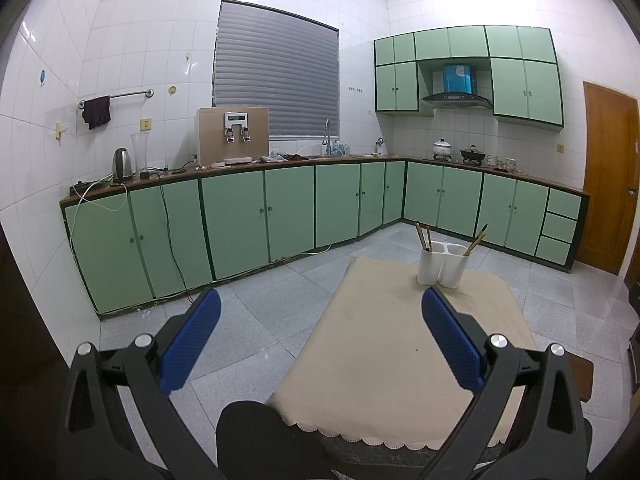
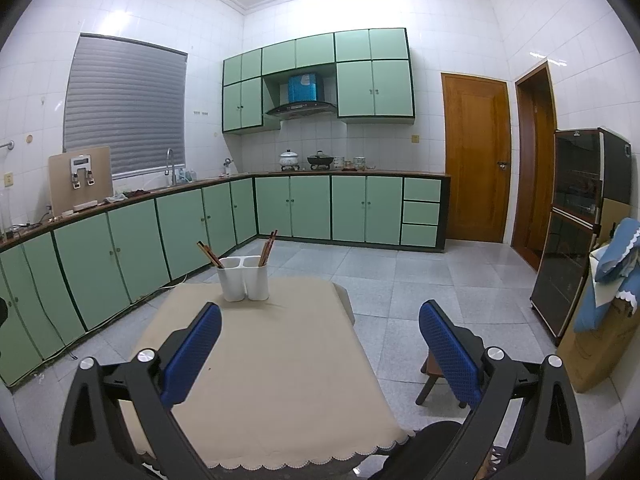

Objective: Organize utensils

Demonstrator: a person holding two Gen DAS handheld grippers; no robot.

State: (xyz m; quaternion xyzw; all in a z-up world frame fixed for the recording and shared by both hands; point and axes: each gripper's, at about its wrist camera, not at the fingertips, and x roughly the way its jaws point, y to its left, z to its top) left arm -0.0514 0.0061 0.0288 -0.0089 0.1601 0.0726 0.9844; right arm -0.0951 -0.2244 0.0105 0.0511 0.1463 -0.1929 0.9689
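1. The near edge of the counter point(image 1: 384, 360) with its beige cloth point(image 2: 272, 360) is partly hidden by both tools' black frames and a dark rounded shape at 6 o'clock.
2. The utensils' lower ends are hidden inside the holder point(image 2: 243, 278); only dark brown sticks show, too small to tell their kind.
3. The holder point(image 1: 442, 264) is white, with two joined cups, upright on the cloth's far end, at 12 o'clock from the right tool and 1 o'clock from the left.
4. Left sticks point(image 2: 210, 255) lean toward 11 o'clock; right sticks point(image 2: 267, 248) lean toward 1 o'clock.
5. Left tool point(image 1: 320, 300): released, blue pads point(image 1: 192, 340) spread wide, nothing between them.
6. Right tool point(image 2: 320, 312): released likewise, pads point(image 2: 450, 354) wide apart and empty.
7. Both tools are well short of the holder.
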